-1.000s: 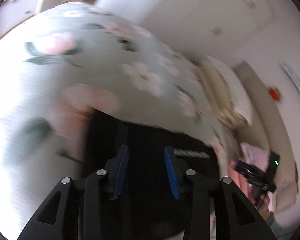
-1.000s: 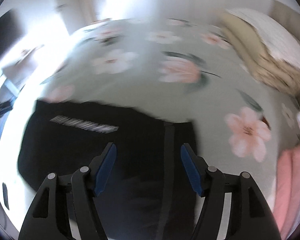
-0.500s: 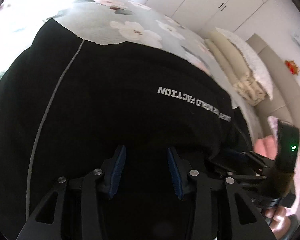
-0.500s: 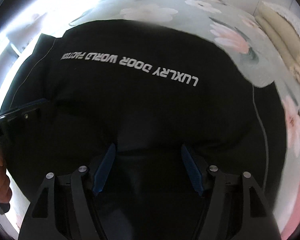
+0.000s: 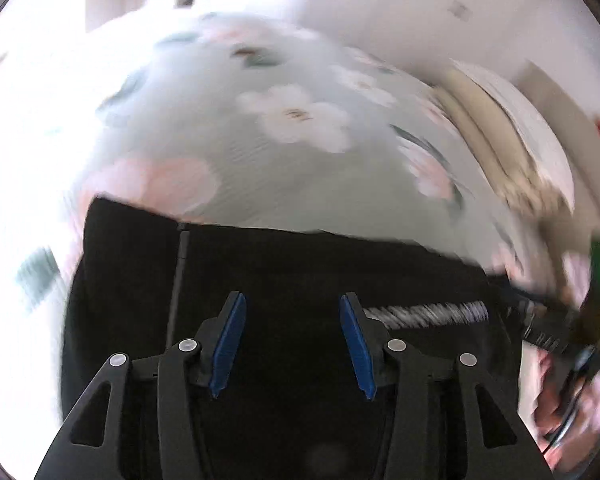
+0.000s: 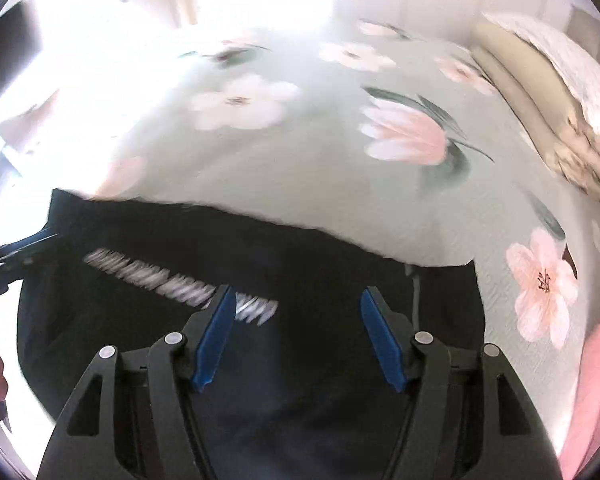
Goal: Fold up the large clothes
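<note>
left gripper [image 5: 290, 336]: blue-padded jaws apart, nothing between. right gripper [image 6: 296, 332]: jaws apart too, gripping nothing. black fabric garment with blurred white lettering [image 6: 340, 264] lies flat below and ahead of both jaws, on pale green floral bedspread [image 6: 300, 168]. beige folded bedding [image 6: 540, 92] far right of right jaws. both views motion-blurred.

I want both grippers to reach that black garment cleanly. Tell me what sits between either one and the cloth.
Nothing visible does. The left gripper and right gripper are open directly over the black garment with white lettering on the floral bedspread.
</note>
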`<state>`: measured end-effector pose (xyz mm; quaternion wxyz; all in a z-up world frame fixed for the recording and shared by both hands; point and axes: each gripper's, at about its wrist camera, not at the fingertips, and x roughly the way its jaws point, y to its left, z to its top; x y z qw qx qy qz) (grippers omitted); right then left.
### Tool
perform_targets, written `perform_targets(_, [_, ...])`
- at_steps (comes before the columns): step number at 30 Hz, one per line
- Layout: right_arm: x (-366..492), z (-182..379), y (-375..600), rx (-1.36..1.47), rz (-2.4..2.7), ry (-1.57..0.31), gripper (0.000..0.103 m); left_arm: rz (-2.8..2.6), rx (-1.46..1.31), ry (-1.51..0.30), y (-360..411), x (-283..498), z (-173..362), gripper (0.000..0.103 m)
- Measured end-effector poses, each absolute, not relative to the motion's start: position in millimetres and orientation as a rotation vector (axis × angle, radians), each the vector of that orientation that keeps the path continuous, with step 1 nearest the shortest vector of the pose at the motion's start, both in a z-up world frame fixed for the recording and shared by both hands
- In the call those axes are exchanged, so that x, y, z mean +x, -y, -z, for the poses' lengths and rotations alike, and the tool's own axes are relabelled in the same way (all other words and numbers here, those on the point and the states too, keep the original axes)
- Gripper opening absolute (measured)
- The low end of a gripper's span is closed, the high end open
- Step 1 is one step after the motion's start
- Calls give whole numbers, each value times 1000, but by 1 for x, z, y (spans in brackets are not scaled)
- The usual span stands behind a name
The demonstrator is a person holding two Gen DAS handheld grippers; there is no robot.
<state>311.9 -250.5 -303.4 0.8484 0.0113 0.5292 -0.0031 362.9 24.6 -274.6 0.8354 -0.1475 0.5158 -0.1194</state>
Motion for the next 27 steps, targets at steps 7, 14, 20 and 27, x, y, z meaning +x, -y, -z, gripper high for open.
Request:
perform_targets(7, [341, 380, 272, 185, -19, -1262, 70, 237, -499, -1196, -51, 389, 347, 49])
perform_targets(14, [337, 377, 270, 167, -26, -1252, 72, 251, -351, -1197, -33, 389, 336, 50])
perform_targets(20, [293, 329, 292, 237, -44, -1140, 75, 279, -379, -1132, -71, 344, 285, 50])
perform_targets(27, [205, 287, 325, 238, -17, -1102, 82, 256, -450, -1144, -129, 275, 256, 67])
